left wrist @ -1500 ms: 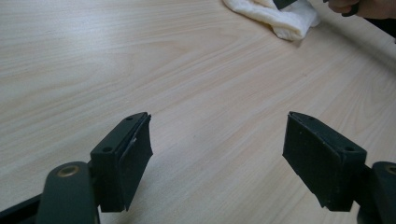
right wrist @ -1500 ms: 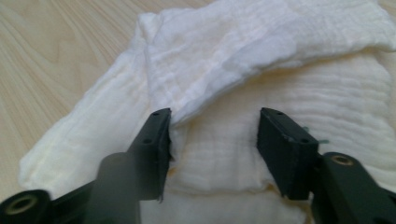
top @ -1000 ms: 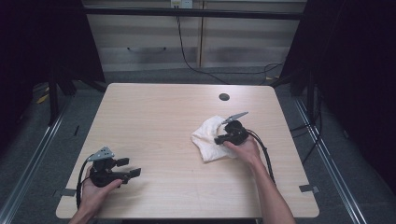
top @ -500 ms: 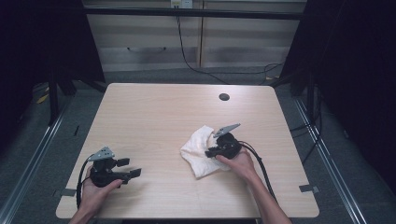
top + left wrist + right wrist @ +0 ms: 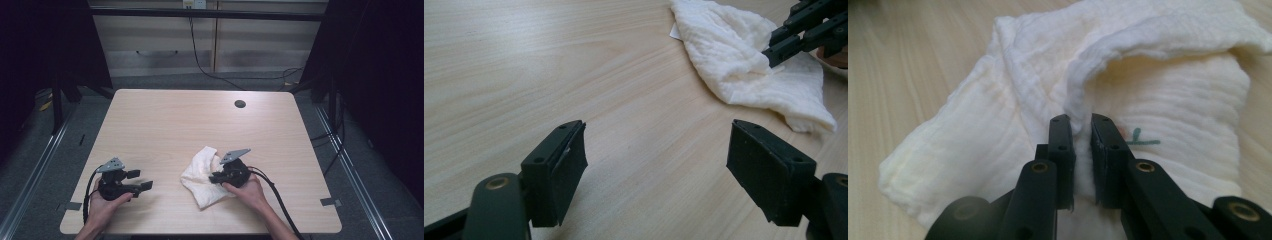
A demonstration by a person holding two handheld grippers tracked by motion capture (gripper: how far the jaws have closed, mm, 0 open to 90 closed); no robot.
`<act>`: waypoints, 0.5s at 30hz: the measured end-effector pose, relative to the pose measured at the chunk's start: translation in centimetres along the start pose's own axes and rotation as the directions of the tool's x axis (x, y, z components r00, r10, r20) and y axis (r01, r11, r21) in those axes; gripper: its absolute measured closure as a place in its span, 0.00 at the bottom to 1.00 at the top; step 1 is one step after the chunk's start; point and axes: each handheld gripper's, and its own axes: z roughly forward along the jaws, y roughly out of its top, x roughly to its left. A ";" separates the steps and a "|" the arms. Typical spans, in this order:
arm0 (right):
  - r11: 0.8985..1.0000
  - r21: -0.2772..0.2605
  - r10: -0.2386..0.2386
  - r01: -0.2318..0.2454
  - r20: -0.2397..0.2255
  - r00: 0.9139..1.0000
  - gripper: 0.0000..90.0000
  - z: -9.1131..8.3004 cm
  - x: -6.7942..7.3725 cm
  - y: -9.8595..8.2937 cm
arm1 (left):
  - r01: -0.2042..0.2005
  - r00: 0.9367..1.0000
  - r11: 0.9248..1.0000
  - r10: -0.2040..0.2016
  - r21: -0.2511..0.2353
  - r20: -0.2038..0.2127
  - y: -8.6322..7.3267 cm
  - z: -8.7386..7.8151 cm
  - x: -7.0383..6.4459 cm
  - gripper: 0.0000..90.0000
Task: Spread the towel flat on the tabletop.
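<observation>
Right gripper [image 5: 216, 178] sits at the near-centre of the table [image 5: 165, 125], held in the person's right hand [image 5: 248, 190]. Jaws nearly together, pinching a raised fold of the white cloth [image 5: 202, 175]. In the right gripper view [image 5: 1082, 150] the fold runs up between the two black jaws, and the cloth [image 5: 1048, 120] spreads out behind and to both sides of them. Small teal mark [image 5: 1140, 138] and a reddish spot on the fabric, just right of the jaws.

Cloth is crumpled, lying on the table in front of the right hand, mostly to the left of the right gripper in the high view. Part of it is lifted off the surface at the pinch, the rest rests on the wood.

Left gripper [image 5: 139, 181] is at the near-left corner of the table, in the left hand [image 5: 107, 202], well apart from the cloth. Jaws wide, nothing between them, just bare wood in the gap in the left gripper view [image 5: 656, 165]. That view also has the cloth [image 5: 749, 65] at upper right with the right gripper [image 5: 772, 56] on it.

Round dark hole [image 5: 240, 104] in the table near the far edge. Cables [image 5: 272, 192] trail from both grippers back toward the person.
</observation>
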 end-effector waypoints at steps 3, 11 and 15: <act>1.000 -0.023 -0.015 0.014 -0.011 1.000 0.89 0.6 0.5 0.1 | -0.005 1.000 1.000 0.005 0.003 0.001 0.0 0.1 -0.1 0.26; 0.998 -0.056 -0.014 0.012 -0.039 0.999 0.63 0.7 0.9 1.3 | 0.001 1.000 1.000 -0.001 -0.001 0.002 0.0 -0.1 -0.1 0.27; 0.990 -0.142 0.006 -0.009 -0.023 1.000 0.58 -2.4 0.3 1.8 | 0.002 1.000 1.000 -0.002 0.000 0.005 0.1 -0.2 -0.2 0.28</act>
